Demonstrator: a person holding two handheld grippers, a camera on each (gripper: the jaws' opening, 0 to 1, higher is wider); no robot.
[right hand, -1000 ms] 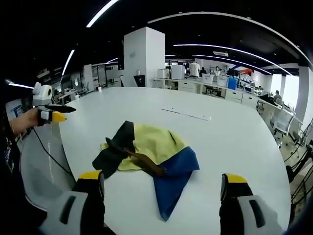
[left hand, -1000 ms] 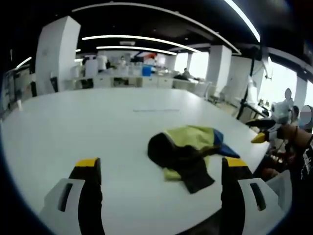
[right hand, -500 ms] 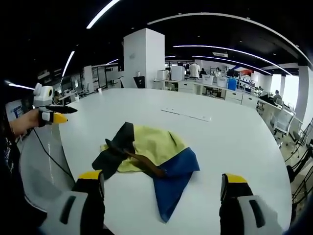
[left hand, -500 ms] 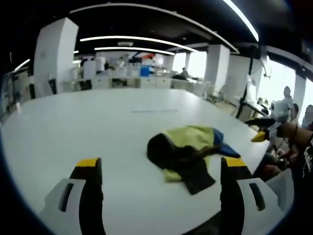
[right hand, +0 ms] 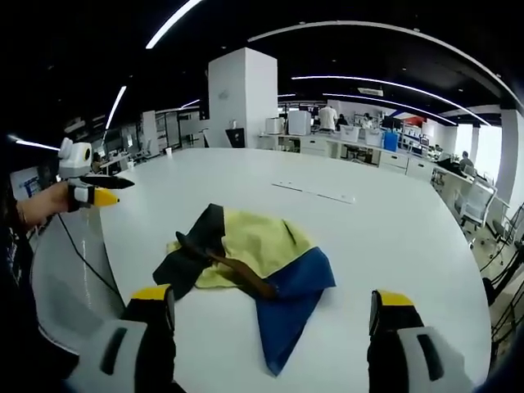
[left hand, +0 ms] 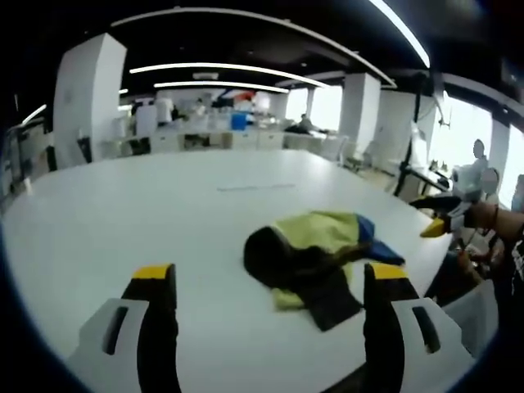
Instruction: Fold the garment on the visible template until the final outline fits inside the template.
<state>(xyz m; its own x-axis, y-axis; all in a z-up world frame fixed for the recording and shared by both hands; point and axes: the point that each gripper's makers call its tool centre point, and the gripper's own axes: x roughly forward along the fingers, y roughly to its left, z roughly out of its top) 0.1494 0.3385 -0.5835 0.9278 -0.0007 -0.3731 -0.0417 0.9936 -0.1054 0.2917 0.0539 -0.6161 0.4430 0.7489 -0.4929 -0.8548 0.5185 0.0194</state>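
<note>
Over on the left side, the left claw hangs above the white tabletop with its jaws spread wide and nothing between them, well short of the cloth. Moving to the middle, the garment lies in a crumpled heap near the tabletop's near edge, a jumble of yellow, black and blue panels with a brown strip running across it; the blue corner trails toward the right claw's side, the black part toward the left claw's. Further out on the tabletop sits a thin pale strip, well apart from the heap; whether that marks the template is too faint to tell. On the right, the right claw also hovers wide and empty, just short of the blue corner. The step in hand looks like the opening reach, with no fold started. To do it well, each claw should probably pick 1 clear outer edge, not the bunched middle, pinch a single layer, and draw the 2 sides apart so the cloth lies flat before any fold. Grabbing the tangled centre risks lifting the whole heap.
</note>
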